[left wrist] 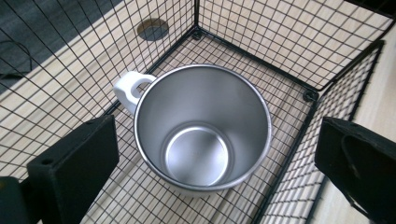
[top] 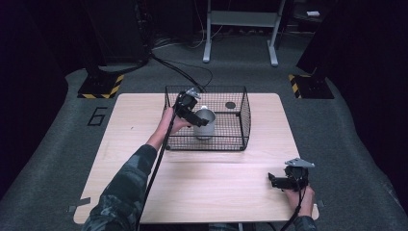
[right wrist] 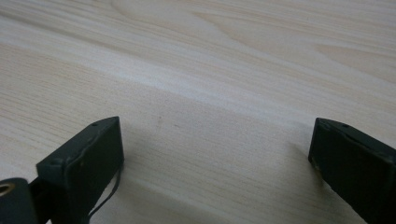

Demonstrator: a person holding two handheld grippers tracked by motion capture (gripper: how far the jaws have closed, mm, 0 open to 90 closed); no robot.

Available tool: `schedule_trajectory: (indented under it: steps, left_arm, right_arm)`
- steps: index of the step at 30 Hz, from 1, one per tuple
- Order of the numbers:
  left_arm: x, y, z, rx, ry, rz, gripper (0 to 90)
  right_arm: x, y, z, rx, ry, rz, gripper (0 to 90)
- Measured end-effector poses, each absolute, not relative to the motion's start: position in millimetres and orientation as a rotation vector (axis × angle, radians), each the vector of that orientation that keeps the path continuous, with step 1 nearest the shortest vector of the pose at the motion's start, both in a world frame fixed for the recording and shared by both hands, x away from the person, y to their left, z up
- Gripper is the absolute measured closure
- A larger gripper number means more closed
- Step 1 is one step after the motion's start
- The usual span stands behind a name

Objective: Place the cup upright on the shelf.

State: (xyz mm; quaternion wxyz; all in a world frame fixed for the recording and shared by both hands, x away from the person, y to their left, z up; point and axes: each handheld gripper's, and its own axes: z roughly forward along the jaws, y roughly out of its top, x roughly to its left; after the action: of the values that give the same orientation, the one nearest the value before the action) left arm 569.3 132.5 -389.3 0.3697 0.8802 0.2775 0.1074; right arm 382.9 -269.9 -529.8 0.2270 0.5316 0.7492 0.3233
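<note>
A light wooden table point(top: 144, 125) carries a black wire basket point(top: 243, 110) at its far middle. A steel mug point(left wrist: 203, 128) stands upright inside, mouth up, its white handle point(left wrist: 130, 88) toward the basket's far side. The left gripper point(top: 195, 115) hovers over it, jaws spread wide and empty; this looks like the approach, with lowering and closing on the rim probably next. The right gripper point(top: 281, 181), jaws apart, rests near-right.
</note>
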Motion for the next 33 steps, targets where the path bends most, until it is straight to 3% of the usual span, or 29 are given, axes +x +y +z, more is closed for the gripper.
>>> schedule_trajectory:
  steps: [13, 33]
  left_arm:
    - [521, 157, -366, 2.212, 0.666, 0.315, 0.0]
    - [438, 210, -368, 2.153, 0.639, 0.422, 0.0]
  right_arm:
    - [383, -270, -530, 1.464, 2.065, 0.89, 2.8]
    - [383, -270, -530, 1.468, 2.061, 0.891, 2.8]
